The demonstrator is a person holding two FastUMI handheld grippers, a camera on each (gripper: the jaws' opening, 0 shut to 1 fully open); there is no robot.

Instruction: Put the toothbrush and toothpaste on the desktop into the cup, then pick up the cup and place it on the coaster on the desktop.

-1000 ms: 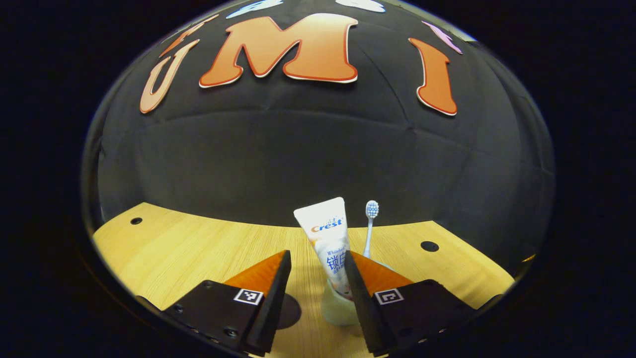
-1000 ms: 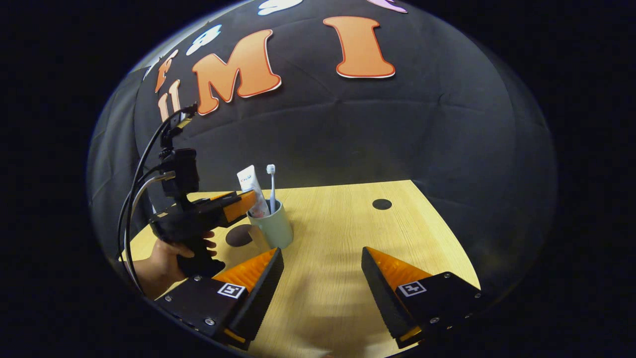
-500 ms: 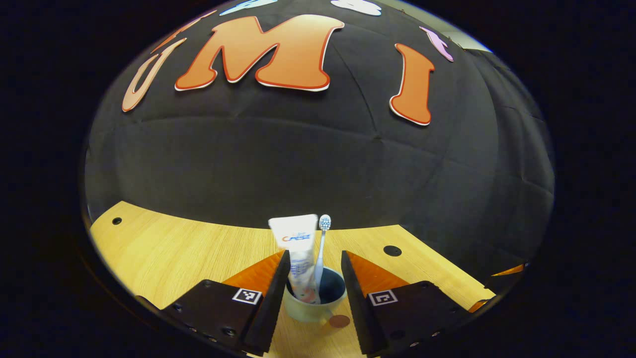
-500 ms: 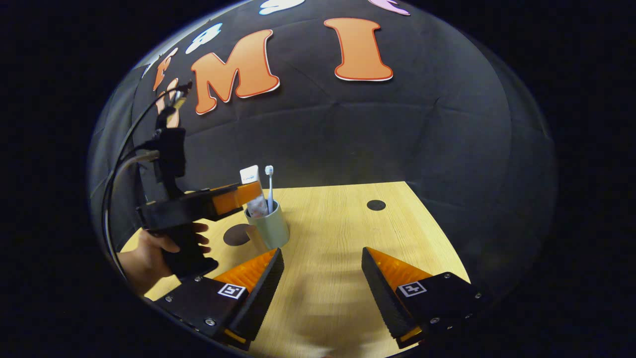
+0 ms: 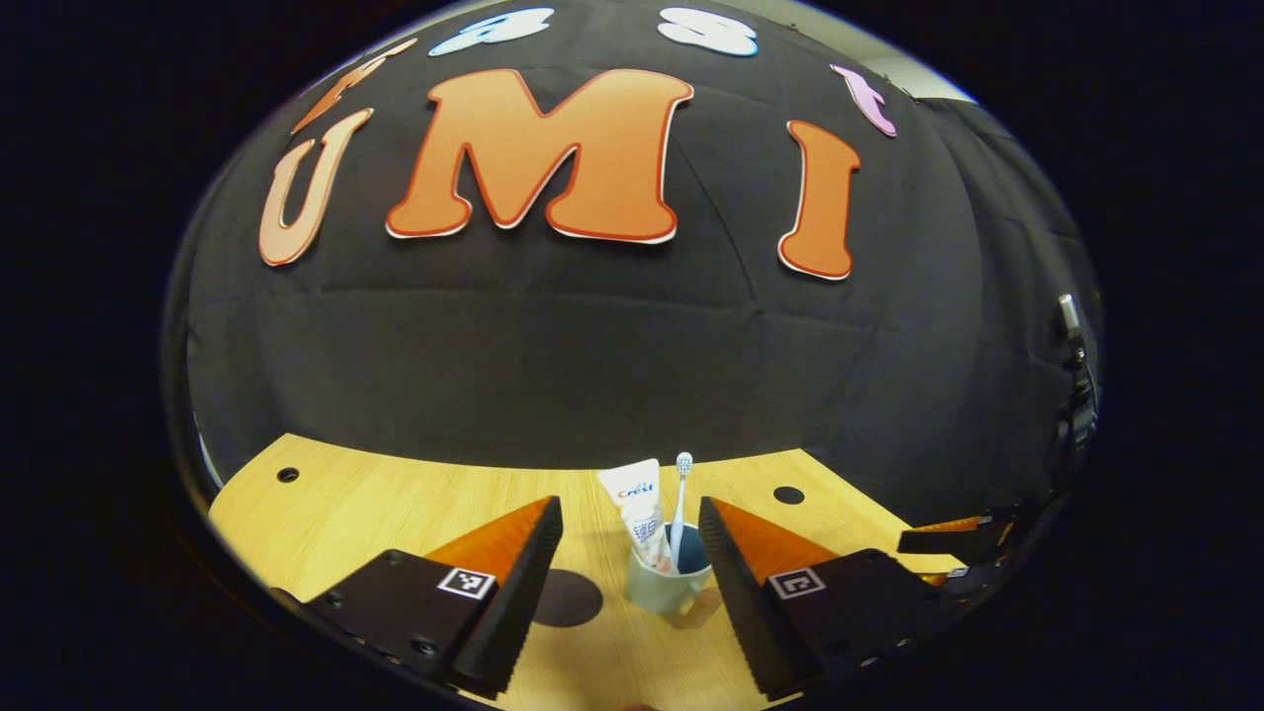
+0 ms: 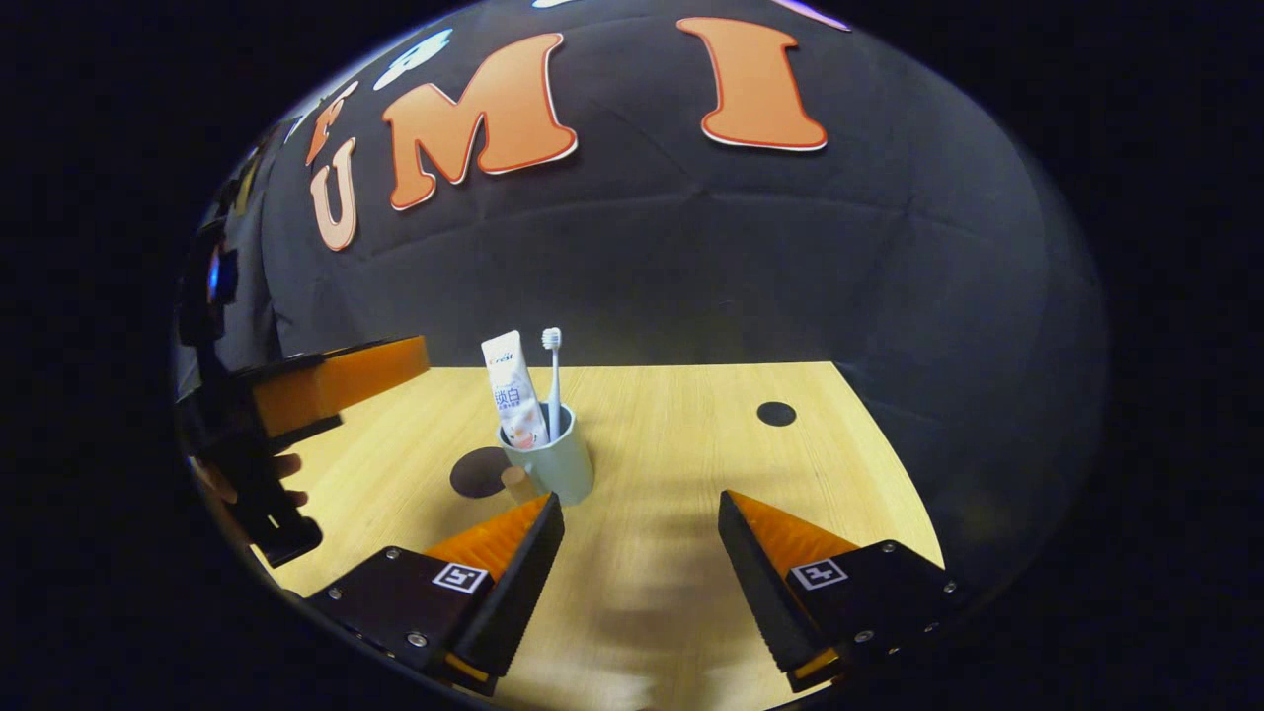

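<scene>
1. Pale wood grain covers the desktop, which runs back to the black cloth wall of the booth.
2. A light greenish cup stands upright on the desktop, well ahead of the right gripper and a little to the left of its line.
3. The toothpaste sits in the cup, a white tube leaning slightly left, its flat end up.
4. The toothbrush stands in the same cup just beside the tube, bristle head at the top.
5. A dark round coaster lies flat on the desktop just to the left of the cup; the cup stands beside it, not on it.
6. A small brownish shape next to the cup's base, on the coaster side, may be its handle; the view is too coarse to be sure.
7. The right gripper's fingers are spread wide with nothing between them, bare wood showing in the gap.
8. In the left gripper view the cup stands ahead of the left gripper, beyond its fingertips and apart from both fingers; these are parted and grip nothing.
9. The coaster shows there to the left of the cup, partly behind one finger.
10. A dark round hole marks the desktop farther back on the right.
</scene>
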